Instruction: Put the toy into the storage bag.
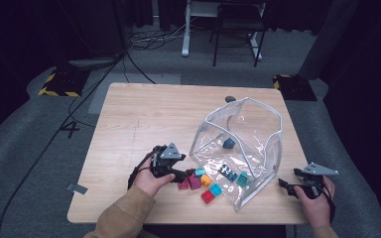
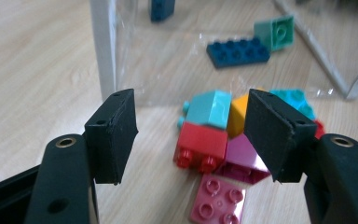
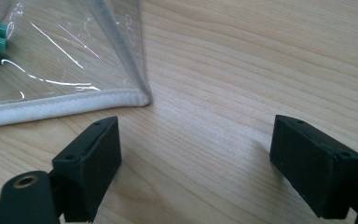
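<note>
Left hand-held gripper (image 2: 191, 135): jaws apart, nothing clamped; red brick (image 2: 202, 144) dead ahead between them, long axis crosswise; right hand-held gripper (image 3: 196, 158) agape, well apart beside clear bag (image 3: 65, 107).

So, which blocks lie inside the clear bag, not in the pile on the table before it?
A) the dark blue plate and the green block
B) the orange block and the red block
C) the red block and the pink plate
A: the dark blue plate and the green block show behind the clear bag wall, while the other blocks lie outside it.
</note>
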`<state>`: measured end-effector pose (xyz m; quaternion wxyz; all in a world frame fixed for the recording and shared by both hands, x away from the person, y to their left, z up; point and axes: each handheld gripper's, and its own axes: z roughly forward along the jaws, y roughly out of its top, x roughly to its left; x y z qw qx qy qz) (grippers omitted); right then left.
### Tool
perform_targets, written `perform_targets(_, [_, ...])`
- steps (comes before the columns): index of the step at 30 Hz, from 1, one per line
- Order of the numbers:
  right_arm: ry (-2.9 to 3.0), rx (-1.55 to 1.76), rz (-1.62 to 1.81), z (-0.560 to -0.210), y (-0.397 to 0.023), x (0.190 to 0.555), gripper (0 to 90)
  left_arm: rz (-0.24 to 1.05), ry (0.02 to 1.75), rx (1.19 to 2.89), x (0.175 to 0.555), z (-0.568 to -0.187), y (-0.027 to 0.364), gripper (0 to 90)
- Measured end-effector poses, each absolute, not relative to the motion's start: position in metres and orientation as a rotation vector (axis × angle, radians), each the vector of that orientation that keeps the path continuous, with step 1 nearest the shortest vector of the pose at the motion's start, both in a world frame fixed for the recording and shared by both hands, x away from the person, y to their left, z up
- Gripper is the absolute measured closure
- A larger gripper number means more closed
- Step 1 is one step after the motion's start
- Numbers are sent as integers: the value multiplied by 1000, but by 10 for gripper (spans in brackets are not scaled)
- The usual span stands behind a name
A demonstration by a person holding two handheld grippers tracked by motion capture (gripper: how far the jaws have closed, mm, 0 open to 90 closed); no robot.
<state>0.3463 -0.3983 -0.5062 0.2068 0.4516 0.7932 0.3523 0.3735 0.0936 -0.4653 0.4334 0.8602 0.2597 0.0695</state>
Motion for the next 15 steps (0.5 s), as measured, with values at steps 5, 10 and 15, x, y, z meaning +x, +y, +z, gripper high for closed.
perform_targets(5, [2209,1258,981,-506,-398,346,165,151,664,2162,378,-479,90,353])
perform_targets(10, [2209,1258,981,-506,-398,346,165,146,676,2171,381,-485,89,353])
perform_targets(15, [2209,1258,981,-506,-398,346,165,160,692,2147,385,-487,91,351])
